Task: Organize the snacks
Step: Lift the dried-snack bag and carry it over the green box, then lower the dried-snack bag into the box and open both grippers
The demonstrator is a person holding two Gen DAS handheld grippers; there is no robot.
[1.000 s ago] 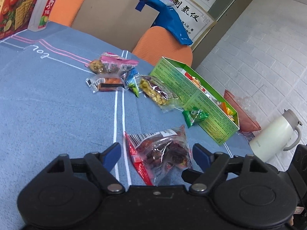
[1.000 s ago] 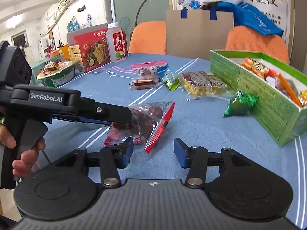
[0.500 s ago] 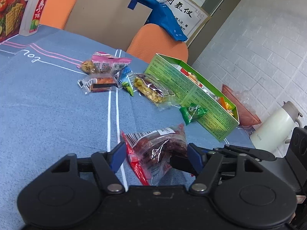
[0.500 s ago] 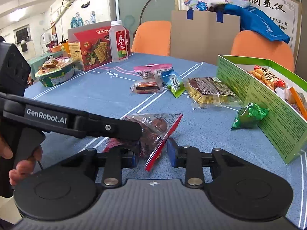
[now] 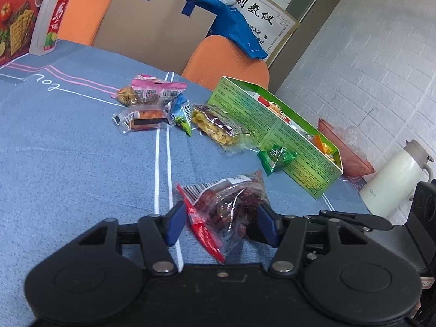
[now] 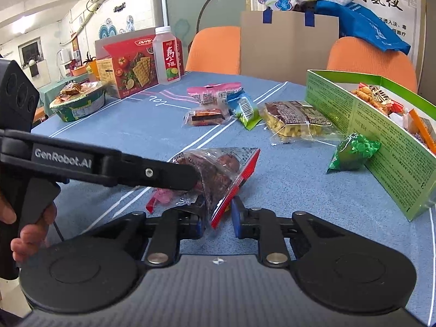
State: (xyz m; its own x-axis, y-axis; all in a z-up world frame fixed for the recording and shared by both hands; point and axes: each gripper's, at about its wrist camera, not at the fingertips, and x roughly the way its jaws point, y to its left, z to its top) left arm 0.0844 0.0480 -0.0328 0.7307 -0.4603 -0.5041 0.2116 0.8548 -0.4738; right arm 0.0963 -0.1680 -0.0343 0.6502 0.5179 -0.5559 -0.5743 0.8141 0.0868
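The step in hand is picking up the clear bag of dark red dried fruit [image 5: 231, 204] from the blue tablecloth [image 5: 68, 163], with both tools working on the one bag. The left gripper [image 5: 222, 224] is closing; its blue pads [image 5: 175, 224] stand on either side of the bag's near end, at a middling width, and whether they already press the film I cannot tell. In the right wrist view the right gripper [image 6: 216, 222] is also closing, its jaws narrow around the bag's red-edged corner, which sits between the pads and looks pinched or very nearly so. The left tool's black finger lies across the bag just ahead of the right fingers.

The green box [image 6: 381, 141], already partly filled with snacks, stands ahead and to the right of both sets of fingers, well beyond the bag. The next move likely calls for a firm pinch, a clean lift off the cloth, and a carry over the box wall without dragging the small green packet [image 6: 354, 152] leaning against it.

A second ago both sets of jaws stood wide and the bag lay flat and free; now they have drawn in and the bag's corner is raised and crumpled.
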